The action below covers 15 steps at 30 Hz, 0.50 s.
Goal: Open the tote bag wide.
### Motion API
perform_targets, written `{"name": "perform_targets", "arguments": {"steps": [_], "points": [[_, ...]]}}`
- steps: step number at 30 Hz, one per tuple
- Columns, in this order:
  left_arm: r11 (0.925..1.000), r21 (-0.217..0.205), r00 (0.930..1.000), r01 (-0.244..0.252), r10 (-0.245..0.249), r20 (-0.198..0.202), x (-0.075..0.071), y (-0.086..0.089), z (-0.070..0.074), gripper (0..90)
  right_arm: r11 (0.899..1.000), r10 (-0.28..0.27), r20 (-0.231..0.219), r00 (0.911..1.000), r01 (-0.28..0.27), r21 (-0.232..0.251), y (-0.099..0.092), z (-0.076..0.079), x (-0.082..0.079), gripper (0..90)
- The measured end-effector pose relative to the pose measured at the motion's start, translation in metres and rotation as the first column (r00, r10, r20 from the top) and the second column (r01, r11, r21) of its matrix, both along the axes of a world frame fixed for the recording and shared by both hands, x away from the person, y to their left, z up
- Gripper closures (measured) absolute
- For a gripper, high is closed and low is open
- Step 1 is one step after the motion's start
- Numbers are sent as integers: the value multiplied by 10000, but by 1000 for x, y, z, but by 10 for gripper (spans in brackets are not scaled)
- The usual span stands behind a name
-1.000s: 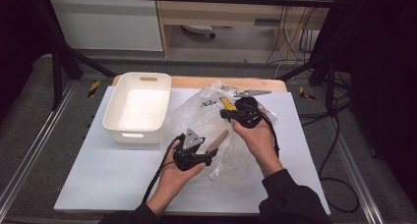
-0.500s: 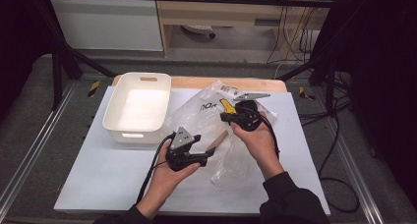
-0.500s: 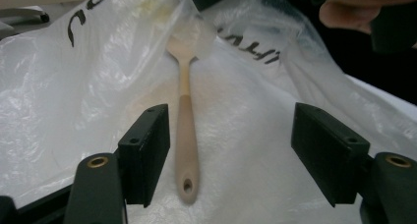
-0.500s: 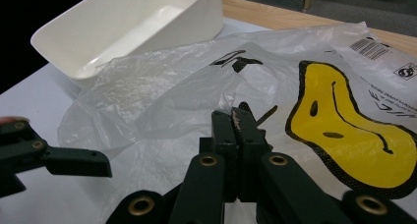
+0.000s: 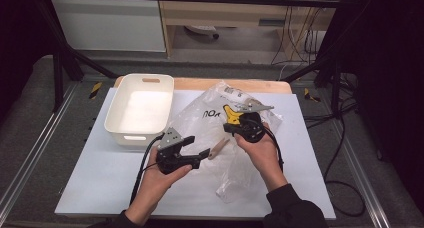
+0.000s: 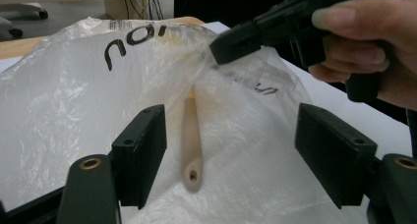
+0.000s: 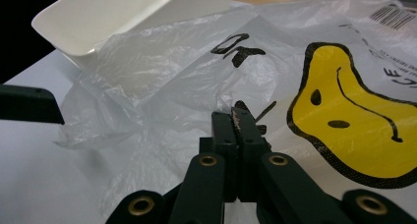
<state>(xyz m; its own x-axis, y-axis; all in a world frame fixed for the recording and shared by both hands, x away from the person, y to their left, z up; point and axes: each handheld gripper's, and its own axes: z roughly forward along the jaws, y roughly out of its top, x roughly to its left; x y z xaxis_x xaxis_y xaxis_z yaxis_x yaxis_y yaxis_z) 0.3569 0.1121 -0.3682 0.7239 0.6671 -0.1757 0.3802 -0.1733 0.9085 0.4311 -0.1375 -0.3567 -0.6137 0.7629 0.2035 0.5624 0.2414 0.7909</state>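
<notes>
The left gripper (image 5: 197,147) has its jaws apart, and they have just been opening wider. Nothing is between them. Just past its tips lies a thin wooden stick (image 5: 218,149) under a crinkly clear plastic bag (image 5: 210,120). The right gripper (image 5: 231,125) pinches the bag's top. A white plastic tub (image 5: 140,109) sits beyond the left gripper on the white table (image 5: 100,178).

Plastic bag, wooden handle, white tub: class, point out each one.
plastic bag (image 5: 205,114), high view, printed upper face.
wooden handle (image 6: 191,140), left gripper view, shaft seen through the bag.
white tub (image 5: 126,137), high view, near wall.
</notes>
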Motion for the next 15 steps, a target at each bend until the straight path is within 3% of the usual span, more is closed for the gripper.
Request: {"name": "perform_targets", "arguments": {"steps": [7, 15], "points": [[9997, 190, 9998, -145, 142, 151, 1, 0, 2, 270, 9999, 17, -143, 9999, -15, 130, -2, -14, -6, 900], [9997, 121, 9995, -216, 213, 229, 0, 3, 6, 263, 9999, 39, -347, 9994, -43, -115, 1, -29, -8, 900]]}}
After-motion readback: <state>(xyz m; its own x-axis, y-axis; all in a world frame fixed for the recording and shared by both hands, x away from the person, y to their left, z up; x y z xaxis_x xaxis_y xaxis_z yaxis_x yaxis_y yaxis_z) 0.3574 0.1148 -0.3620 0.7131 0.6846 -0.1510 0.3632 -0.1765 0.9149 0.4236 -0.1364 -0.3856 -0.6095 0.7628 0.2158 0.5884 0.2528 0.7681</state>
